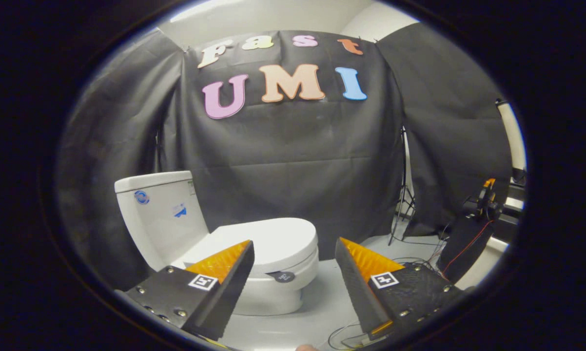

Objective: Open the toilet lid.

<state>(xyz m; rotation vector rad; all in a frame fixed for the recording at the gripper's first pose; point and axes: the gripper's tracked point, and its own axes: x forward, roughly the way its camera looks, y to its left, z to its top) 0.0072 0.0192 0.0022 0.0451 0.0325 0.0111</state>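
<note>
A white toilet stands on the pale floor just beyond my left finger. Its lid (273,241) lies flat and closed over the seat and bowl (273,292). The tank (159,214) rises behind it against the black cloth wall. My gripper (294,246) is open, with a wide gap between the fingers and nothing held. The left finger (224,273) overlaps the near side of the lid in the picture; the right finger (359,273) sits to the right of the bowl over bare floor.
A light stand tripod (404,204) stands at the gap in the cloth wall on the right. A dark device with orange parts (473,229) and loose cables (419,261) lie on the floor at the right. Pale floor (324,287) stretches between toilet and cables.
</note>
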